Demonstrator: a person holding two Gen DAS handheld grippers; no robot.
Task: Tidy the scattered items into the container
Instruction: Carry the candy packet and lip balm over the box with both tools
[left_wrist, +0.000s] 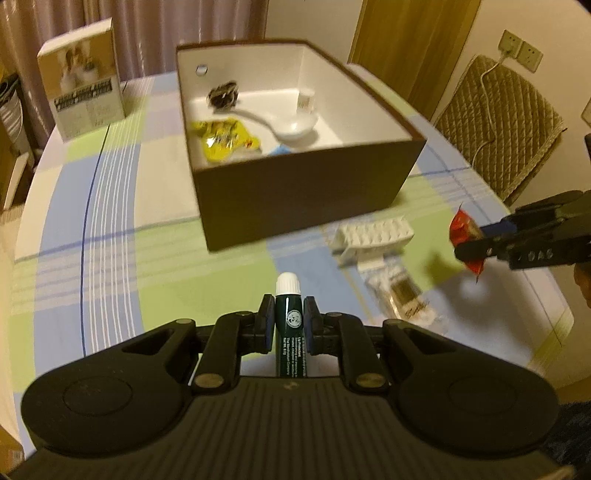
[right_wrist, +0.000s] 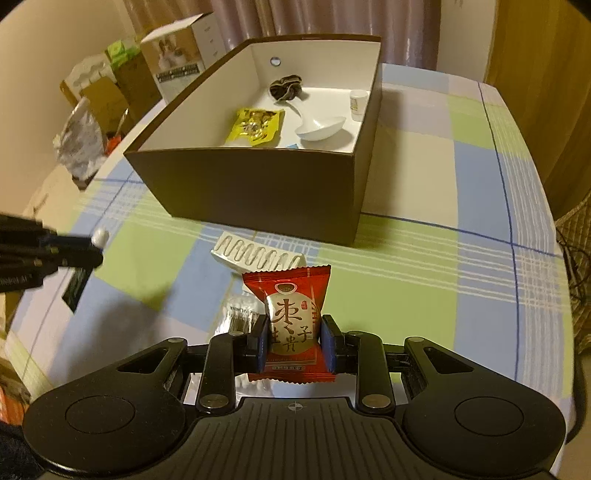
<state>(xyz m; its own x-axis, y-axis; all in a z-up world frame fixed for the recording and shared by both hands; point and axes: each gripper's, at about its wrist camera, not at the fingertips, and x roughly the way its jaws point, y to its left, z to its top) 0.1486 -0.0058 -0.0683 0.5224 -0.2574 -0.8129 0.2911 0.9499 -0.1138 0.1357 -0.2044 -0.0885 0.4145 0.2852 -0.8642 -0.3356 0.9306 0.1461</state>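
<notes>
While both are up over the worktop (right_wrist: 424, 184):
Left gripper (left_wrist: 289, 318): squeezing a dark green lip balm tube with white cap (left_wrist: 289, 314)
Right gripper (right_wrist: 295, 341): squeezing a red candy packet (right_wrist: 290, 325)
Brown cardboard box (right_wrist: 258, 184): just ahead

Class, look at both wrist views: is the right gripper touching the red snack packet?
Touching. The right wrist view shows the right gripper with both blue pads pressed against the sides of the red snack packet, held off the table.

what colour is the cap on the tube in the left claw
White, on a dark green tube; the cap shows best in the left wrist view.
</notes>
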